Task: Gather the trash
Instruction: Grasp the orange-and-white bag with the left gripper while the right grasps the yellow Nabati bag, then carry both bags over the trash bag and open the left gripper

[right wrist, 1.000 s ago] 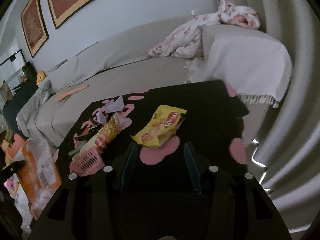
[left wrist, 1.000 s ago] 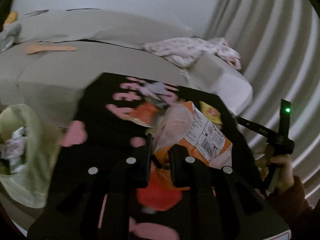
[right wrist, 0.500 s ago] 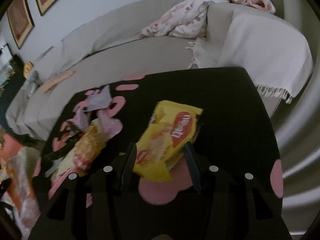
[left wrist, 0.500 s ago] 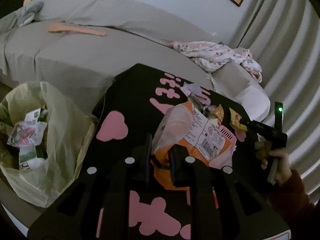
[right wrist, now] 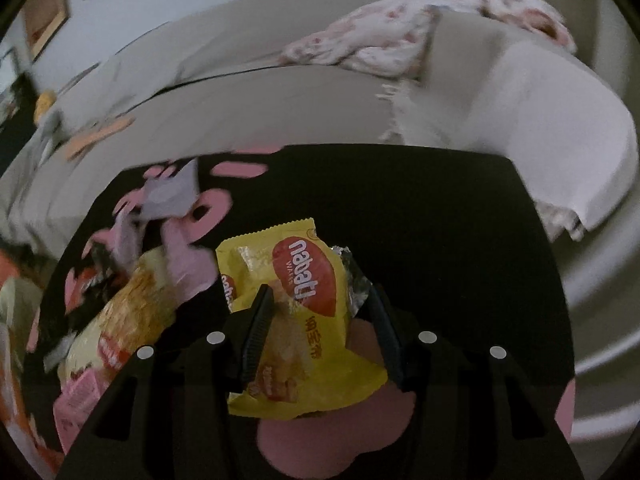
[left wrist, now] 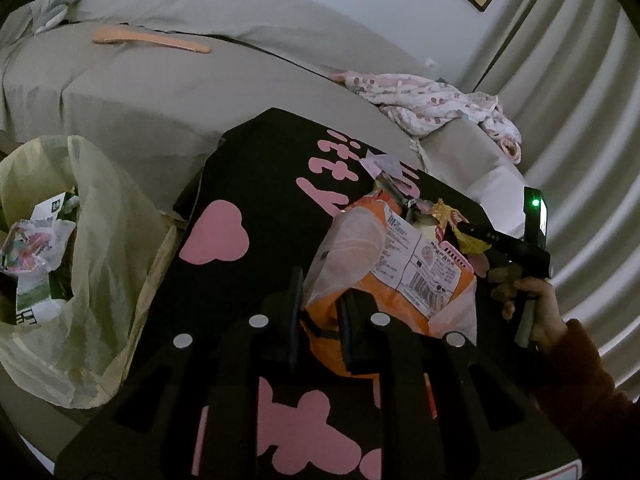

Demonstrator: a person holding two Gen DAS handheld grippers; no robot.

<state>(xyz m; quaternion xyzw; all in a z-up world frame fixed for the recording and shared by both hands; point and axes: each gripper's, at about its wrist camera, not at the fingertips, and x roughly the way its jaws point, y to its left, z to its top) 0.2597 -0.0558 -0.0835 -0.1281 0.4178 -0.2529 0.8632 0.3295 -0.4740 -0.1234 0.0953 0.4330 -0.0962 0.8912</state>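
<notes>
We note the yellow wafer packet (right wrist: 296, 320) lies flat on the desk (right wrist: 440, 220) between the right gripper (right wrist: 320, 320) jaws, half open, long axis along them. Left gripper (left wrist: 318, 312) jaws pinch the orange bag (left wrist: 400, 280); trash bag (left wrist: 80, 272) lies left.

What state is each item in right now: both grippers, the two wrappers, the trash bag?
Left gripper: shut on orange wrapper.
Orange wrapper: pinched, crumpled, lifted.
Right gripper: open, straddling yellow wafer packet.
Yellow wafer packet: lying on table, torn open.
Trash bag: open, partly filled.
</notes>
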